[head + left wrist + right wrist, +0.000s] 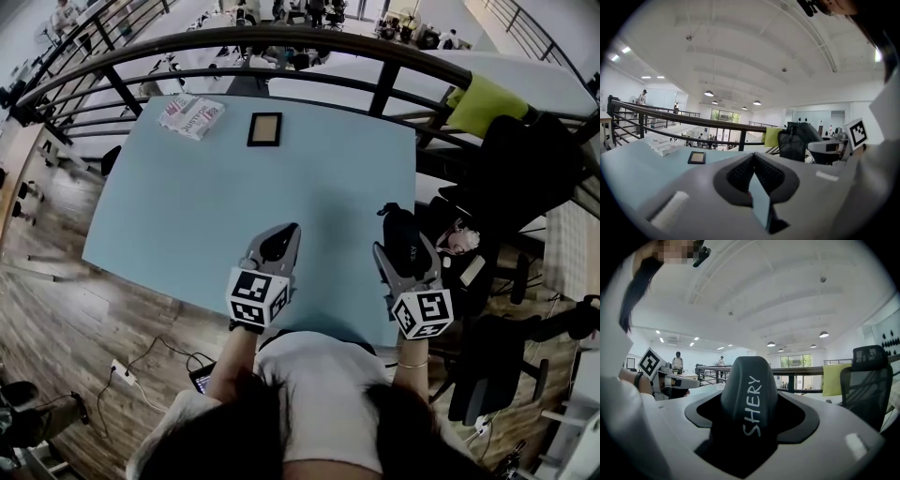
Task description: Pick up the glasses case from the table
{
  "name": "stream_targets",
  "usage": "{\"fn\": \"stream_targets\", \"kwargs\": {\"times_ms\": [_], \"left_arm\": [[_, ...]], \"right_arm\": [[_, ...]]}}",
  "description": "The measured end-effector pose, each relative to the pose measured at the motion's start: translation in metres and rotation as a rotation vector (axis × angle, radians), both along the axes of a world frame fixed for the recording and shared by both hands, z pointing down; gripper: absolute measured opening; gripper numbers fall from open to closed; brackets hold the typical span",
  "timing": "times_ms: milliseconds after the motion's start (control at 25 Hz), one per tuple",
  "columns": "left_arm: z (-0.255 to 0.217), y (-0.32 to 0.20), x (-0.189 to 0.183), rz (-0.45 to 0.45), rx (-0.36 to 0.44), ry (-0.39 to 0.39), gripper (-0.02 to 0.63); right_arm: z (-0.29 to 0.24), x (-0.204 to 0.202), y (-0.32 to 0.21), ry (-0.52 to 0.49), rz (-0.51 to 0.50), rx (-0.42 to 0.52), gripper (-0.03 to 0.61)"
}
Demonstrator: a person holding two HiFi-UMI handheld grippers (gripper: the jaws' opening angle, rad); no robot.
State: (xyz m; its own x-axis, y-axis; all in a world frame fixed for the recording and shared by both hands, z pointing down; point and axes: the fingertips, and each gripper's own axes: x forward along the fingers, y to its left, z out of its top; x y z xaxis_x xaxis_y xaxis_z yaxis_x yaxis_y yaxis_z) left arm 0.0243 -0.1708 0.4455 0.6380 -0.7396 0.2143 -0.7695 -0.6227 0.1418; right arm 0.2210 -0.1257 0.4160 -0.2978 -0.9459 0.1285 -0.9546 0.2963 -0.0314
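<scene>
The black glasses case (404, 234) with white lettering "SHERY" (751, 394) is clamped between the jaws of my right gripper (401, 246), and its rounded end sticks out past the fingertips. It is held up over the near right edge of the light blue table (187, 206). In the right gripper view the case fills the gap of the right gripper (750, 380). My left gripper (284, 234) hovers over the table's near edge, to the left of the case. The left gripper (753, 157) has its black pads meeting at the tips, with nothing in them.
A small black-framed picture (264, 128) (697, 157) and a printed packet (190, 115) (663, 146) lie at the table's far side. A dark railing (281, 42) curves behind the table. A black office chair (525, 169) and a yellow-green cushion (483, 103) stand at the right.
</scene>
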Motion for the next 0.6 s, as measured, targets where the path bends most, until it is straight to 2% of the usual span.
{"fn": "stream_targets", "kwargs": {"times_ms": [600], "left_arm": [[0.0028, 0.0039, 0.005, 0.026, -0.002, 0.006, 0.057]], "right_arm": [[0.0072, -0.0051, 0.0085, -0.014, 0.02, -0.011, 0.351]]}}
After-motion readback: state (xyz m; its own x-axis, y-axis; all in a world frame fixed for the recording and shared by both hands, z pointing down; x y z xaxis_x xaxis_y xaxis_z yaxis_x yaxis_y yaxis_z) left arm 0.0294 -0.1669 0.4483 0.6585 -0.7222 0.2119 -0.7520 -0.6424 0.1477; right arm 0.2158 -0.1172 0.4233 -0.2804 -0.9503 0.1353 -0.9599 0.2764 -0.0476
